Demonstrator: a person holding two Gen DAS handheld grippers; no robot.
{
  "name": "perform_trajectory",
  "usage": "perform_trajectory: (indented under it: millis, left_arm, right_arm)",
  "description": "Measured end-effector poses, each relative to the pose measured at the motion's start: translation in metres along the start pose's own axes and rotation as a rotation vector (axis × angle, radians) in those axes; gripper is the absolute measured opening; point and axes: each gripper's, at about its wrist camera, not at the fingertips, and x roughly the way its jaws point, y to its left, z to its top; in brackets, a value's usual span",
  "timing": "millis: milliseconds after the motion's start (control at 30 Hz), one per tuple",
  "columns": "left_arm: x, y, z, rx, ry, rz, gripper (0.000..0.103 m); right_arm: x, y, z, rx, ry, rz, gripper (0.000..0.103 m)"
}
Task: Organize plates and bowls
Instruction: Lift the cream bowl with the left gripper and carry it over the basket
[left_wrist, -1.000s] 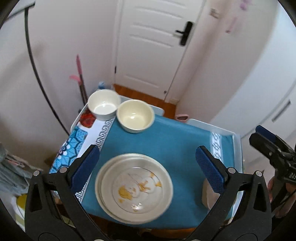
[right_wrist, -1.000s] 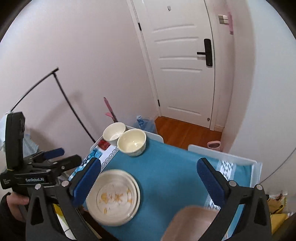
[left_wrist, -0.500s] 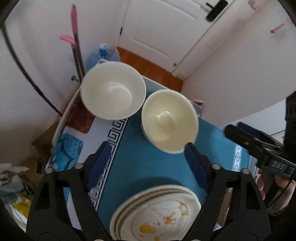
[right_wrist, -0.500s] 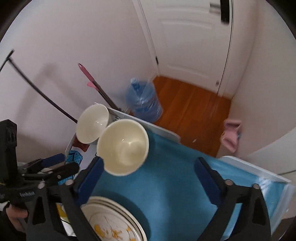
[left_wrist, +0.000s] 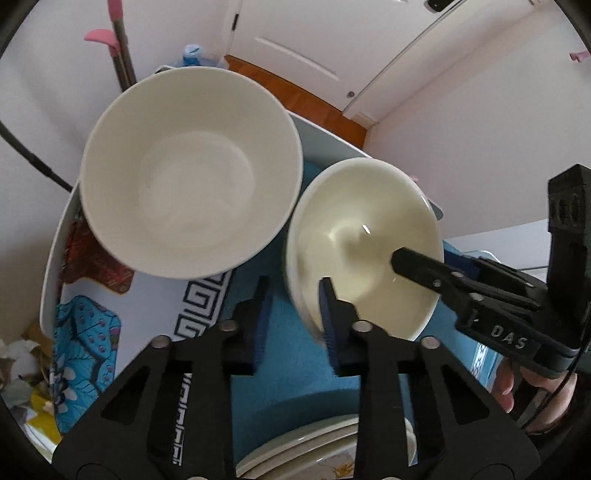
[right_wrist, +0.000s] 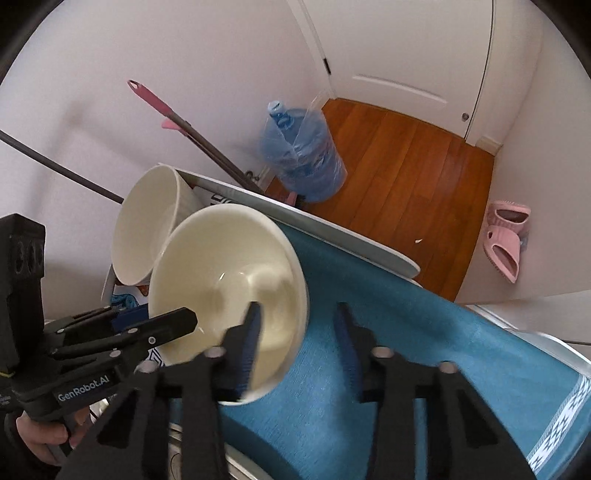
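Observation:
A cream bowl (left_wrist: 364, 240) stands on the blue cloth beside a white bowl (left_wrist: 190, 173) at the table's far left. My left gripper (left_wrist: 293, 314) is half closed, its jaws straddling the cream bowl's near-left rim, one finger inside. My right gripper (right_wrist: 297, 332) is also partly closed, straddling the same bowl's (right_wrist: 225, 295) right rim. The bowl looks tilted in the right wrist view. The white bowl (right_wrist: 147, 225) stands behind it. A stack of stained plates (left_wrist: 325, 454) lies at the near edge.
The blue cloth (right_wrist: 388, 325) covers a white table with a raised rim (right_wrist: 332, 229). A patterned mat (left_wrist: 85, 332) lies at the left. A water jug (right_wrist: 301, 155), a mop (right_wrist: 192, 125) and pink slippers (right_wrist: 506, 240) are on the floor beyond.
Both grippers have moved forward from over the plates to the cream bowl and have narrowed from wide open around its rim on opposite sides.

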Motion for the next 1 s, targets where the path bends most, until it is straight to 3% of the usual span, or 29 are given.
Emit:
perform_trajectory:
  millis: [67, 333, 633, 1000]
  left_arm:
    - [0.000, -0.004, 0.001, 0.021, -0.003, 0.024, 0.016]
    - [-0.006, -0.016, 0.005, 0.049, -0.005, 0.058, 0.016]
    - [-0.023, -0.036, 0.007, 0.111, -0.021, 0.042, 0.016]
    - [-0.044, -0.098, -0.022, 0.287, -0.006, -0.034, 0.016]
  right_arm:
    - [0.005, 0.000, 0.001, -0.003, 0.019, 0.006, 0.015]
    - [0.005, 0.002, 0.000, -0.007, 0.030, -0.010, 0.015]
    - [-0.017, 0.002, -0.002, 0.016, -0.001, -0.039, 0.015]
    - [-0.086, -0.017, -0.054, 0.140, -0.088, -0.107, 0.015]
